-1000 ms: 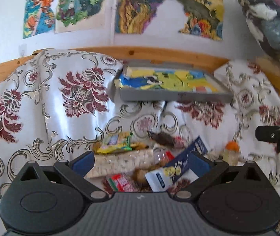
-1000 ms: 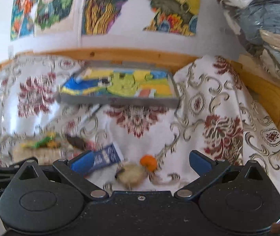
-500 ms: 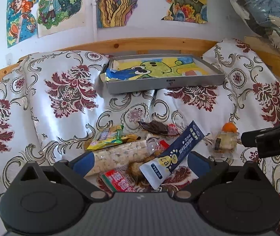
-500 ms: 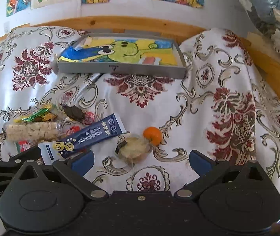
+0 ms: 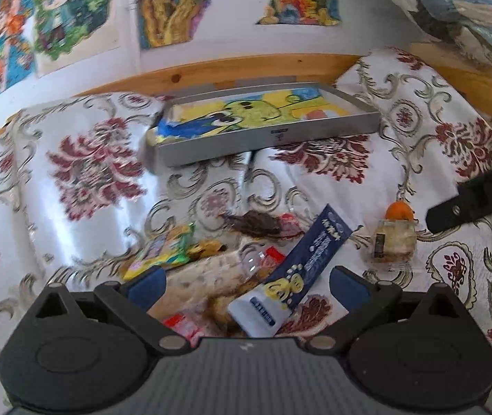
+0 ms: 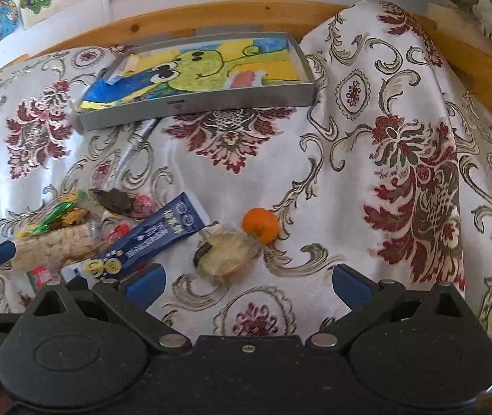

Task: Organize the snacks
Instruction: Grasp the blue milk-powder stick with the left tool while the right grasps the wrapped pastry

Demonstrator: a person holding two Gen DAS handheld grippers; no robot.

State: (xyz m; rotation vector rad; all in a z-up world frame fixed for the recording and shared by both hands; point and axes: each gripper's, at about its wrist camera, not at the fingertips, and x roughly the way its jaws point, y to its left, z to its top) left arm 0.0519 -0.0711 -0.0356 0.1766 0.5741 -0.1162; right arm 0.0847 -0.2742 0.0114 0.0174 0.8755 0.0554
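Both tongs are spread wide and hold nothing. The left tongs (image 5: 247, 285) hang over the snack pile (image 5: 232, 259) on the bed (image 6: 367, 180); the right tongs (image 6: 247, 282) hang near a wrapped cake (image 6: 227, 256) touching an orange (image 6: 259, 225). A gray tray (image 6: 194, 103) lies toward the headboard.

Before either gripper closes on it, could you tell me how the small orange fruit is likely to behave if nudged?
The orange fruit looks round, so it would probably roll on the glossy cloth. It touches the clear-wrapped pastry, which may block it on that side. It seems firm, likely not floppy.
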